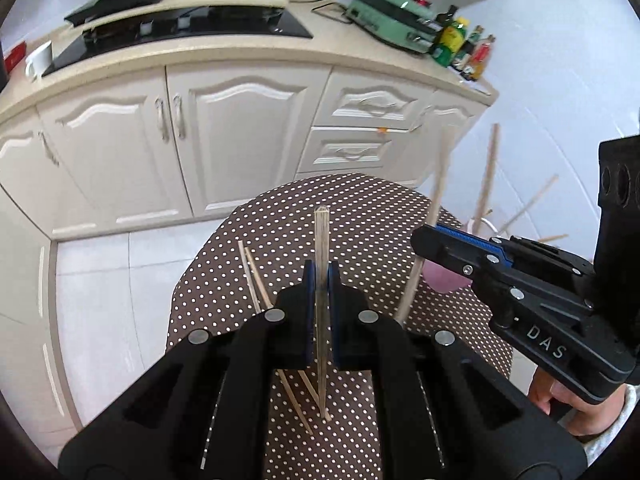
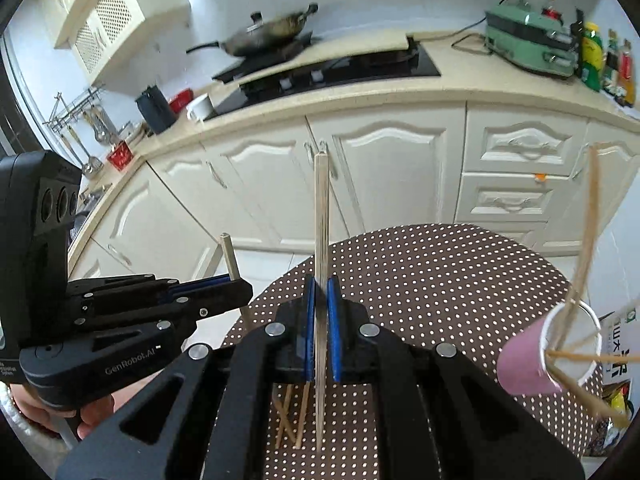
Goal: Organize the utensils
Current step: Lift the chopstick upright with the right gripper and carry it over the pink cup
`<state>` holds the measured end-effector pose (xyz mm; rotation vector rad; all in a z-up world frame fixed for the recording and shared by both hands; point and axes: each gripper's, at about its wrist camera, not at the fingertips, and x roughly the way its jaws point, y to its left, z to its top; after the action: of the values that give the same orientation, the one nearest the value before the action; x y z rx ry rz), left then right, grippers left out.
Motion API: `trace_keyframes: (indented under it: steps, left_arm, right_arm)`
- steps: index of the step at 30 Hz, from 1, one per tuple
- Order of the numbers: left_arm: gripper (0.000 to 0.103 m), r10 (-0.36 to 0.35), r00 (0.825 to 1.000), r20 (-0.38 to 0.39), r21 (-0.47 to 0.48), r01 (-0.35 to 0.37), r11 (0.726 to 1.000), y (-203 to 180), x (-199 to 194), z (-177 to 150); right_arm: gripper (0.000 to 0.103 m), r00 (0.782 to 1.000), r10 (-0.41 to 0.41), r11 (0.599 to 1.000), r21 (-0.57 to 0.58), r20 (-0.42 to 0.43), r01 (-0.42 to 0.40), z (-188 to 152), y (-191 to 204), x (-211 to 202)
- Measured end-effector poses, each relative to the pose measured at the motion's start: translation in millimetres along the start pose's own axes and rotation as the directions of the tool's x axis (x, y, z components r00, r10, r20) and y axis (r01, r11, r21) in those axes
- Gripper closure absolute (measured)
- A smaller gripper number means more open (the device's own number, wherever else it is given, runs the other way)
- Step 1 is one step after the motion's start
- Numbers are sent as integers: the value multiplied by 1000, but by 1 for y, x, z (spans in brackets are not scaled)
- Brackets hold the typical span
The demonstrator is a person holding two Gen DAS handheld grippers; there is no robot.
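My left gripper (image 1: 320,280) is shut on a wooden chopstick (image 1: 321,240) that stands upright above the dotted table (image 1: 360,208). My right gripper (image 2: 321,292) is shut on another upright chopstick (image 2: 321,208). In the left wrist view the right gripper (image 1: 424,236) sits to the right, its chopstick (image 1: 438,176) pointing up. In the right wrist view the left gripper (image 2: 240,286) is at the left with its chopstick (image 2: 231,260). A pink cup (image 2: 532,360) holding several chopsticks (image 2: 588,232) stands at the right. Loose chopsticks (image 1: 256,276) lie on the table.
White kitchen cabinets (image 1: 240,128) and a counter with a black hob (image 1: 180,28), a pan (image 2: 268,34), a green appliance (image 2: 528,40) and bottles (image 1: 460,44) stand beyond the table. A white mug (image 2: 200,106) sits on the counter. Packets (image 2: 618,360) lie at the right.
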<state>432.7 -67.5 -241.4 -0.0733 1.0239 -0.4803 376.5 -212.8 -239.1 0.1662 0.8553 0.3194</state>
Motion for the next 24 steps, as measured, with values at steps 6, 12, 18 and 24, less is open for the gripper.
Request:
trace_keyframes:
  steps: [6,12,18,24]
  left_arm:
    - [97,-33,998,44,29,31,999,-15,-33,-11]
    - [97,-87,989,119,76,79,994,-42,-69,-5]
    - [97,-129,972,198,104,110,988,-67,-96,14]
    - [97,-143,956,254,126,114,985,-92,-105,40]
  right_arm:
    - [98,997,-48,999,-16,66,49,-16,18,-39]
    - [98,982,-116,993,-4,150,118,-25,24,-88]
    - [98,949,-177,984,29,262,175,-20,15,-141]
    - [98,904,-228,974,79,363,214,-2,-10,-176]
